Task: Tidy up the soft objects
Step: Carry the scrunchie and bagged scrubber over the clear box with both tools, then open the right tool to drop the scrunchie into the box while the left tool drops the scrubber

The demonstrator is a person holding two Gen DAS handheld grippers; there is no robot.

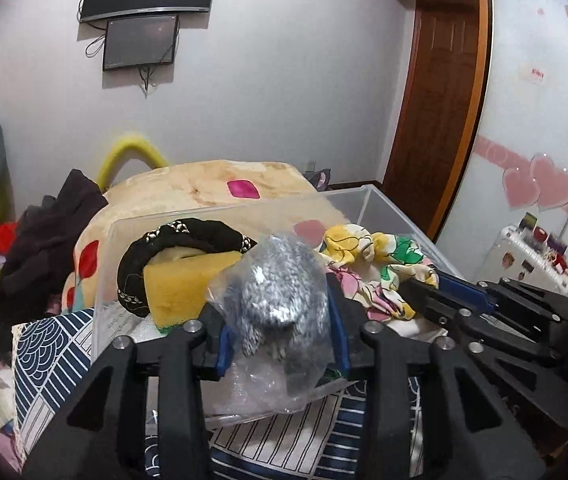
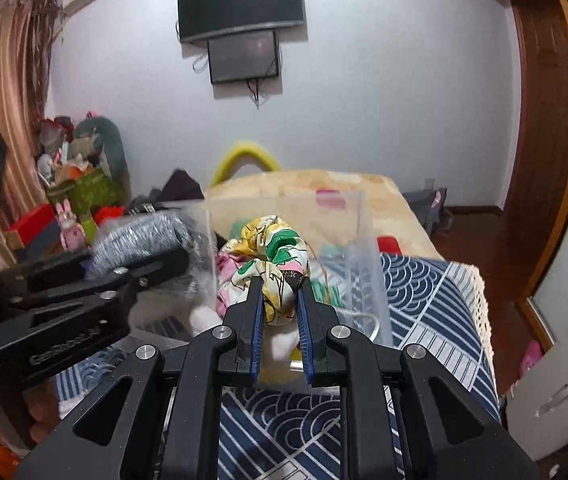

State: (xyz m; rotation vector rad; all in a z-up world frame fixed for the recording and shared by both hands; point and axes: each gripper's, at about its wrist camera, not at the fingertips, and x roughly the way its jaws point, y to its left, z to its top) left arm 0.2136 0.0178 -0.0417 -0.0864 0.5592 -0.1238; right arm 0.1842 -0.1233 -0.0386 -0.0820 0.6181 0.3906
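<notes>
A clear plastic bin (image 1: pixel 379 204) stands on a blue-and-white patterned cloth (image 1: pixel 52 344). Inside it lie a black braided headband (image 1: pixel 188 232) and a yellow sponge (image 1: pixel 180 284). My left gripper (image 1: pixel 280 312) is shut on a grey-and-white knit item in a clear plastic bag (image 1: pixel 280 288), held over the bin's near rim. My right gripper (image 2: pixel 280 292) is shut on a floral fabric scrunchie (image 2: pixel 272 256) inside the bin (image 2: pixel 367 248). The right gripper also shows in the left wrist view (image 1: pixel 419 292), and the left gripper in the right wrist view (image 2: pixel 172 260).
A folded beige blanket (image 1: pixel 212 188) lies behind the bin. Dark clothes (image 1: pixel 56 232) pile at the left. A shelf with toys and boxes (image 2: pixel 80 196) stands by the curtain. A wooden door (image 2: pixel 543 120) is at the right, and a TV (image 2: pixel 240 0) hangs on the wall.
</notes>
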